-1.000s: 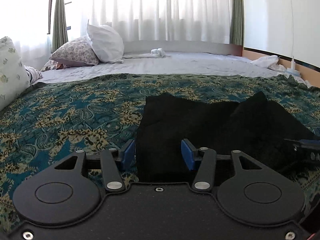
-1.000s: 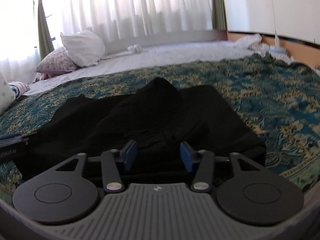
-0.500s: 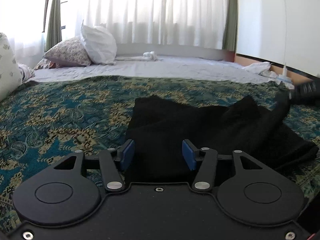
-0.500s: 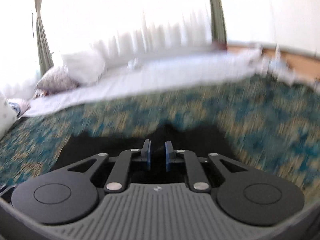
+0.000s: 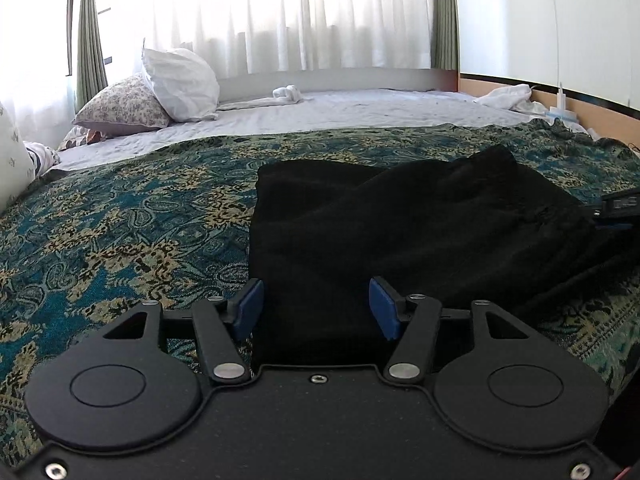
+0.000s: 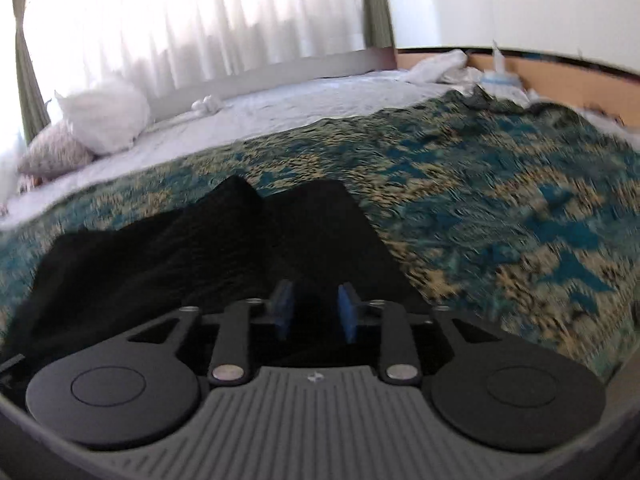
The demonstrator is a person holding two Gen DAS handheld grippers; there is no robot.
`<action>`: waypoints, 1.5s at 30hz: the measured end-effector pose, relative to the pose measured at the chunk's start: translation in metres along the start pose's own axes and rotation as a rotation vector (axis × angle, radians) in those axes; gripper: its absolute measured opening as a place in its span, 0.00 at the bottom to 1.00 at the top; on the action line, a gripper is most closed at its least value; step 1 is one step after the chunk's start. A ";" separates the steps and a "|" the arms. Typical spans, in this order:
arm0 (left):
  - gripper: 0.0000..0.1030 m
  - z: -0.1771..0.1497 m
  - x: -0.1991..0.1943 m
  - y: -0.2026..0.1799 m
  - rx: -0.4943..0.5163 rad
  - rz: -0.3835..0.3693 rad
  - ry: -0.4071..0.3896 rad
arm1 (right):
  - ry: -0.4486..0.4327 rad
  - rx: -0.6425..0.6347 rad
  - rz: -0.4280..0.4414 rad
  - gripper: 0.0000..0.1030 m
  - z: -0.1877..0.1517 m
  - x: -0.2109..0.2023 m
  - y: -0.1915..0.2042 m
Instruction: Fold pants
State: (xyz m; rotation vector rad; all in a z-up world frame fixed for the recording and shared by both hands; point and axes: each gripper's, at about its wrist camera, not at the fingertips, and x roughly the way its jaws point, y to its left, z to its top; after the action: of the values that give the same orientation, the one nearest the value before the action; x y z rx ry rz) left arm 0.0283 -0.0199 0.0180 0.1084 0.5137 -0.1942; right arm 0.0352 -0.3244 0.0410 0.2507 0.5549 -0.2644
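Note:
Black pants (image 5: 400,232) lie folded and rumpled on the teal patterned bedspread (image 5: 120,232). My left gripper (image 5: 316,310) is open, its blue pads either side of the near left edge of the pants, with no grip on the cloth. In the right wrist view the pants (image 6: 200,248) lie ahead and to the left. My right gripper (image 6: 314,316) is partly open over the near right part of the pants, with a gap between the pads and nothing held. The right gripper's tip (image 5: 620,206) shows at the right edge of the left wrist view.
White and floral pillows (image 5: 160,92) lean at the far left by the curtained window. A white sheet (image 5: 360,108) covers the far bed, with a knotted white cloth (image 5: 286,94) on it. Crumpled white cloth (image 5: 508,96) lies by the wooden rail at right.
The right gripper shut on the pants and lifted a fold half a second ago; now it has opened partway and the cloth lies down again. The left gripper stayed open, nearly still.

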 end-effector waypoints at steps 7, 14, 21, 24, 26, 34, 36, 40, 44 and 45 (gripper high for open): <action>0.55 0.004 -0.001 0.000 -0.016 0.001 0.001 | 0.070 0.081 0.186 0.57 -0.005 -0.020 -0.016; 0.55 0.014 -0.015 -0.014 0.028 -0.078 -0.063 | 0.096 0.021 0.165 0.25 -0.006 -0.007 0.009; 0.56 0.015 -0.014 -0.034 0.066 -0.132 -0.066 | 0.001 -0.034 0.120 0.12 0.014 -0.013 0.024; 0.56 0.016 -0.011 -0.046 0.083 -0.175 -0.067 | 0.000 -0.055 0.119 0.13 0.016 -0.011 0.024; 0.59 0.017 -0.008 -0.062 0.133 -0.203 -0.070 | 0.017 -0.023 0.140 0.13 0.018 -0.004 0.016; 0.59 0.032 0.014 -0.132 0.236 -0.334 -0.102 | 0.091 0.119 0.294 0.12 0.036 0.010 -0.010; 0.52 0.037 0.024 -0.143 0.226 -0.366 -0.088 | 0.106 0.144 0.321 0.12 0.039 0.012 -0.014; 0.18 0.043 0.041 -0.149 0.157 -0.398 -0.058 | 0.105 0.159 0.326 0.14 0.041 0.013 -0.020; 0.13 0.052 0.043 -0.128 0.013 -0.400 -0.073 | 0.066 0.227 0.262 0.32 0.038 0.012 -0.036; 0.13 0.055 0.043 -0.121 -0.020 -0.405 -0.085 | 0.068 0.232 0.229 0.33 0.036 0.014 -0.039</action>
State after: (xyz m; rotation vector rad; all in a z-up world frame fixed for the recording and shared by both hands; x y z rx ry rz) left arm 0.0656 -0.1530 0.0373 -0.0246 0.4487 -0.5867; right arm 0.0518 -0.3749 0.0568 0.5462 0.5569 -0.0975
